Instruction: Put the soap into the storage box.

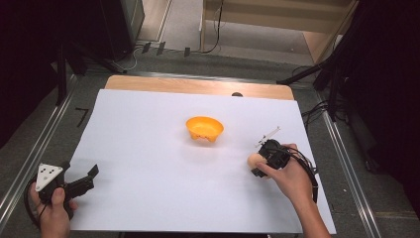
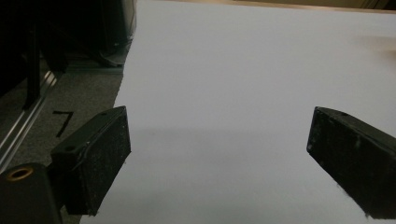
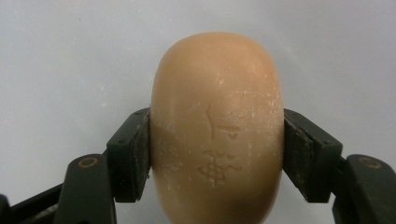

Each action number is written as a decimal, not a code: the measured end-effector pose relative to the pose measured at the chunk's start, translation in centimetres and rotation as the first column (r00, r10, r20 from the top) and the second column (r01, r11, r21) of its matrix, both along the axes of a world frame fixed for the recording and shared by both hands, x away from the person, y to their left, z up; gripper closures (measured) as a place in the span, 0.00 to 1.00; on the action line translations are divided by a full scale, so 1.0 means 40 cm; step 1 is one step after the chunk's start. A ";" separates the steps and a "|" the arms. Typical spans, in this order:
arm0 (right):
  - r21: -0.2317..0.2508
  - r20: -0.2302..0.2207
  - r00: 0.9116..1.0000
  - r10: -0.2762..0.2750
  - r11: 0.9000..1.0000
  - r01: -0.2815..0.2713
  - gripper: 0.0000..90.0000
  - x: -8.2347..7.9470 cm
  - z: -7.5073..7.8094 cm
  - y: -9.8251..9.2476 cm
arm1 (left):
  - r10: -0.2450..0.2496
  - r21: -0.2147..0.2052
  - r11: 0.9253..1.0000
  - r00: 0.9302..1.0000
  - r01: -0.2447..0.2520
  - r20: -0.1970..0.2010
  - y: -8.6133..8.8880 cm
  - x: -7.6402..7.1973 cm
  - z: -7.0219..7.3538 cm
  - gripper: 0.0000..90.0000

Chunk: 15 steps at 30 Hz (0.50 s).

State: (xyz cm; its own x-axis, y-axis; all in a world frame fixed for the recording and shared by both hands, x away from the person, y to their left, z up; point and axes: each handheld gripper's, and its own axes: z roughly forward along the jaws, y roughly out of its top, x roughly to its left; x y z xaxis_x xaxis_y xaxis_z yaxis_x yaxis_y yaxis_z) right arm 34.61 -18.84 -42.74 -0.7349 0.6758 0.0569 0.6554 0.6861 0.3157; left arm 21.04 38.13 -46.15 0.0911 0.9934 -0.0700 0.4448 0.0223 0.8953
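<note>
1. Where a white sheet (image 1: 163, 198) covers the table (image 1: 198, 85), an orange bowl (image 1: 204, 128) sits mid-sheet, grey floor around.
2. Right claw (image 3: 217, 149), low at the sheet's right side, clenches the tan soap (image 3: 217, 126).
3. Left claw (image 2: 219, 154) rests released at the near-left edge.

Right tongs (image 3: 217, 156) clamp tan soap bar (image 3: 217, 121).

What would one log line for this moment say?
right gripper: shut on soap bar | left gripper: open, empty | orange bowl: mid-sheet
</note>
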 end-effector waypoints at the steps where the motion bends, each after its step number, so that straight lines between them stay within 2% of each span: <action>1: -0.009 0.003 1.000 0.006 1.000 -0.006 0.37 0.003 0.007 0.004 | 0.000 0.001 1.000 1.000 0.000 -0.001 0.000 0.000 0.000 0.08; 9: -0.051 0.029 0.996 0.081 0.996 -0.079 0.37 0.035 0.048 0.036 | -0.002 -0.002 1.000 1.000 0.002 0.000 0.001 0.000 0.000 0.08; 15: -0.067 0.061 0.988 0.142 0.988 -0.138 0.37 0.058 0.060 0.061 | -0.001 -0.003 1.000 1.000 0.001 0.000 0.001 0.000 0.000 0.08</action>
State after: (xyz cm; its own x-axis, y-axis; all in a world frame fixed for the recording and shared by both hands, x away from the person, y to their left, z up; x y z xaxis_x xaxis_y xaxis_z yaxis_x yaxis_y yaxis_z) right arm 36.94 -16.42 -40.36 -0.8233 0.5666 -0.0333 0.5308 0.7895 0.3081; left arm 21.04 38.16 -46.15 0.0924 0.9930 -0.0732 0.4449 0.0245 0.8953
